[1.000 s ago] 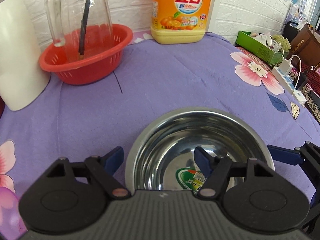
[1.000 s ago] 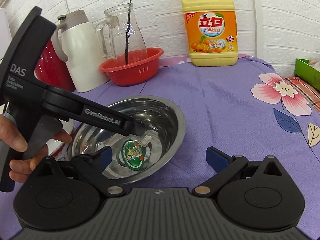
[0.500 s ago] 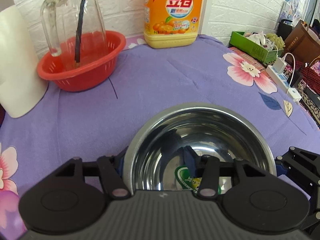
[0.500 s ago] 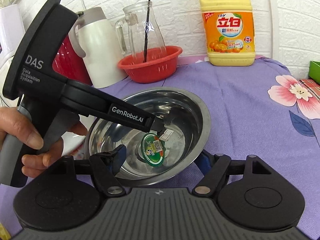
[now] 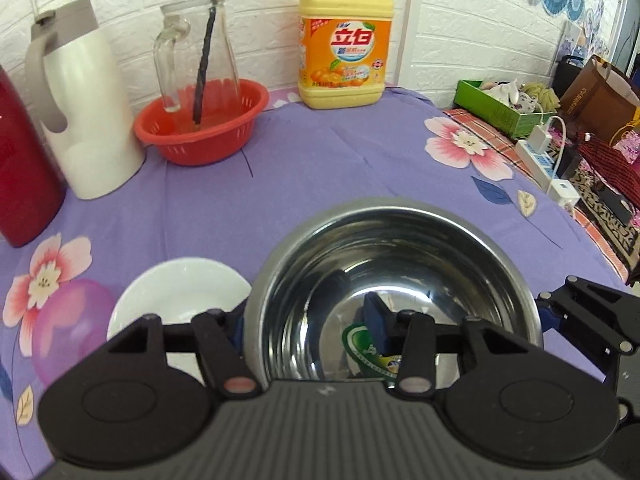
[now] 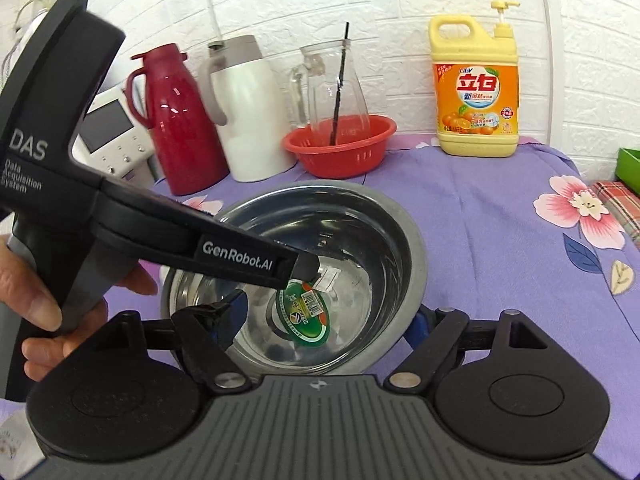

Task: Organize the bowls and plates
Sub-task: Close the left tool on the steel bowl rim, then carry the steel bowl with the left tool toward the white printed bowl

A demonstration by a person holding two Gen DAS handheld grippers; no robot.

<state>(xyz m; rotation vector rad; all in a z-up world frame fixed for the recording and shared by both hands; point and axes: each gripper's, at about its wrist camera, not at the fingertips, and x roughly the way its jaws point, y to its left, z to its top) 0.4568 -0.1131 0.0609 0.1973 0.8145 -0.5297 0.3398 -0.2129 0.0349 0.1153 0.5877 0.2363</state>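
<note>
Both tongs, left (image 5: 308, 328) closing and right (image 6: 324, 320) clamped, straddle the steel bowl's (image 5: 400, 248) rim mid-lift; next, probably carry it level to the white plate (image 5: 180, 292) just left.

Black left gripper (image 5: 306, 326), blue pads (image 5: 376, 330), "GenRobot.AI" lettering

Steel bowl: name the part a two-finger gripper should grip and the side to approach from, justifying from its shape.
Pinch the thin rim of the steel bowl from above, one finger inside, one outside. It faces mouth-up and looks too wide to span, so only the wall fits.
</note>
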